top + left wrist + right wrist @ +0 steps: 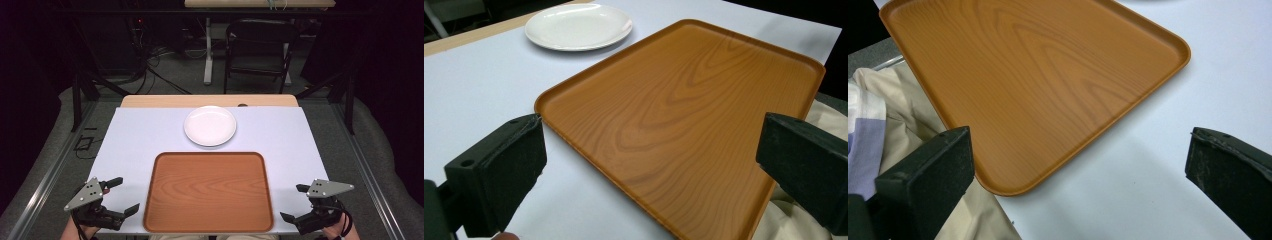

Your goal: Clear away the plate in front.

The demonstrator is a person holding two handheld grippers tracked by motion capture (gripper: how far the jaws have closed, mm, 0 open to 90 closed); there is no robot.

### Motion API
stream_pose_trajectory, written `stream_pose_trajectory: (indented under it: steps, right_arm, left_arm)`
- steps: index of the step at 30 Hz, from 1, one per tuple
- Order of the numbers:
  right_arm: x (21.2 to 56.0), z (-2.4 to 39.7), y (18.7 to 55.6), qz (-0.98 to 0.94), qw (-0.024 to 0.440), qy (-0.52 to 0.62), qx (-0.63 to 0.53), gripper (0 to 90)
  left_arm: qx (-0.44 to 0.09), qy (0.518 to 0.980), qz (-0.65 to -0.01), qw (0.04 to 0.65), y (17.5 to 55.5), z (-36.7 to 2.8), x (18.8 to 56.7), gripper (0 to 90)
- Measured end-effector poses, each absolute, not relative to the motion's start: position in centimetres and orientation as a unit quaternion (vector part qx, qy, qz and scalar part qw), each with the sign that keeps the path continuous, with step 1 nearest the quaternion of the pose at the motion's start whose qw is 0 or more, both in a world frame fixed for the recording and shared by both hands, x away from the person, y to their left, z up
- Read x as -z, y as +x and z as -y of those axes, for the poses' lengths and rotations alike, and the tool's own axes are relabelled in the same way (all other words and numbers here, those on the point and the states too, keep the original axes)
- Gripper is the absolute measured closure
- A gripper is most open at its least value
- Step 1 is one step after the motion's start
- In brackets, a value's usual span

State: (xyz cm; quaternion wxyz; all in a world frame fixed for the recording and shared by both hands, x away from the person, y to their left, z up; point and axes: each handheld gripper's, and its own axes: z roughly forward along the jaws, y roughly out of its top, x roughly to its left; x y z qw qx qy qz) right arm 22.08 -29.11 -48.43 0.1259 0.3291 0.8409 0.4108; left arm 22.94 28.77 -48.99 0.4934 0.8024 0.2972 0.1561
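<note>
The white-covered counter [130, 145] lies in front of me, its far wooden edge bare. Square in the middle of its near half sits a large rectangular tray of orange-brown wood grain with rounded corners and a low raised rim [208, 156]. It is empty and flat, and its near edge reaches the counter's edge by my lap, so I judge it is set there to receive things. Just beyond its far rim, apart from it, rests a round white plate [210, 125], also empty, within easy reach of either hand.

My left gripper [120, 196] hovers off the tray's left side and my right gripper [295, 202] off its right, each near the front corner and angled inward. The jaws of both stand spread wide and released, nothing between them. Flanking the tray this way looks like a ready stance.
</note>
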Motion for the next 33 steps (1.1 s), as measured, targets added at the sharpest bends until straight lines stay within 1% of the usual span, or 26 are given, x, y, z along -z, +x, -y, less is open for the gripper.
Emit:
stream_pose_trajectory:
  steps: [15, 20, 28, 33]
  right_arm:
    - [48.43, 28.94, 22.08, -0.846, 0.122, 0.325, -0.406, 0.0]
    - [48.45, 28.91, 22.09, -0.846, 0.120, 0.323, -0.407, 0.0]
    - [48.49, 28.76, 22.17, -0.848, 0.119, 0.321, -0.404, 0.0]
    - [48.51, 28.79, 22.21, -0.849, 0.120, 0.321, -0.402, 0.0]
  left_arm:
    - [-0.167, 0.799, -0.305, 0.491, 22.79, -28.79, 48.90, 0.1]
    - [-0.163, 0.801, -0.303, 0.491, 22.87, -28.75, 48.93, 0.0]
    - [-0.159, 0.812, -0.303, 0.473, 22.94, -28.19, 48.77, 0.1]
    - [-0.162, 0.810, -0.310, 0.471, 22.97, -27.89, 48.63, 0.2]
